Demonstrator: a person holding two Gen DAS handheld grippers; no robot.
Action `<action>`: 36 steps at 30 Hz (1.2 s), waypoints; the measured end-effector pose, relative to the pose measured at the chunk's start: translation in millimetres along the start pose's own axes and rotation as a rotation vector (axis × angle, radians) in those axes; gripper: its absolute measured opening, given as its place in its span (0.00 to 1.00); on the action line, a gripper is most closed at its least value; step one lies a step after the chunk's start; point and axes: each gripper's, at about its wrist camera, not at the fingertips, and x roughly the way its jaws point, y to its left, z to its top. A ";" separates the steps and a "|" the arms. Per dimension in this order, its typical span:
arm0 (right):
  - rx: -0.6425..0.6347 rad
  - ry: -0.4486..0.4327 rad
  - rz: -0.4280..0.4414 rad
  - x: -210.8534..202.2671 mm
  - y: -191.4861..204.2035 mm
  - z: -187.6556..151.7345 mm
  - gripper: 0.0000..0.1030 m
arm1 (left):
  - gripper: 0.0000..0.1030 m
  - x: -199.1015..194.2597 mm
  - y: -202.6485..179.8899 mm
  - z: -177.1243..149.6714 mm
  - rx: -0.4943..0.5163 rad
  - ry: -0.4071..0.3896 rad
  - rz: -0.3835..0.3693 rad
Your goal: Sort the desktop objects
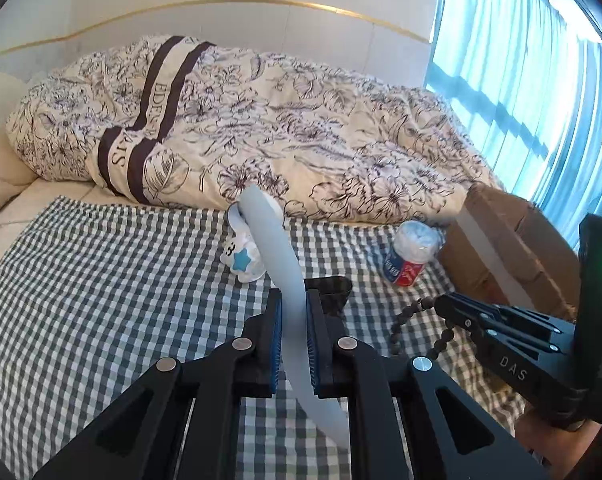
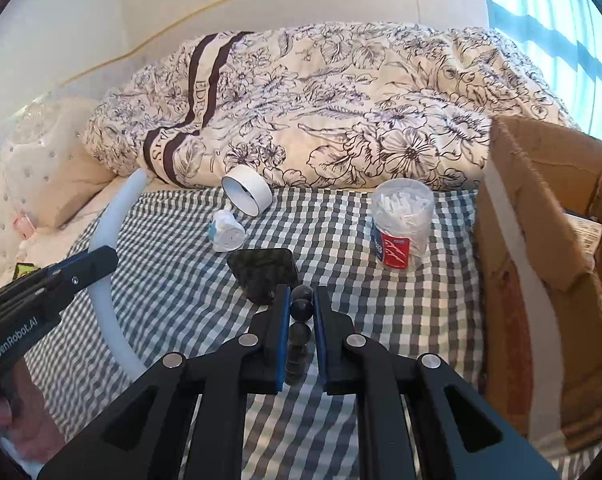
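Note:
My left gripper (image 1: 293, 320) is shut on a curved pale blue-white band (image 1: 281, 264), held above the checked cloth; the band (image 2: 109, 240) also shows at the left of the right wrist view. My right gripper (image 2: 301, 312) is shut on a string of dark beads (image 2: 301, 320), and those beads (image 1: 405, 320) trail from its tip in the left wrist view. Beyond lie a small white toy with a blue star (image 1: 243, 260), a dark phone-like object (image 2: 263, 272), a white ring-shaped roll (image 2: 247, 190) and a clear tub of cotton swabs (image 2: 401, 224).
A checked cloth (image 2: 181, 280) covers the near bed. A floral duvet (image 2: 341, 112) is bunched behind it. An open cardboard box (image 2: 541, 240) stands at the right edge. A blue curtain (image 1: 533, 60) hangs at the right, and pale pillows (image 2: 41, 160) lie at the left.

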 end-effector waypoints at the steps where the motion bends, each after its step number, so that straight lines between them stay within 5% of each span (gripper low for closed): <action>1: 0.002 -0.006 -0.001 -6.5 -0.4 -0.1 0.11 | 0.11 -4.5 -1.7 1.1 0.003 -0.005 -0.001; 36: -0.032 -0.245 -0.027 -205.1 8.6 24.6 0.11 | 0.11 -147.2 -77.5 30.9 0.069 -0.167 -0.079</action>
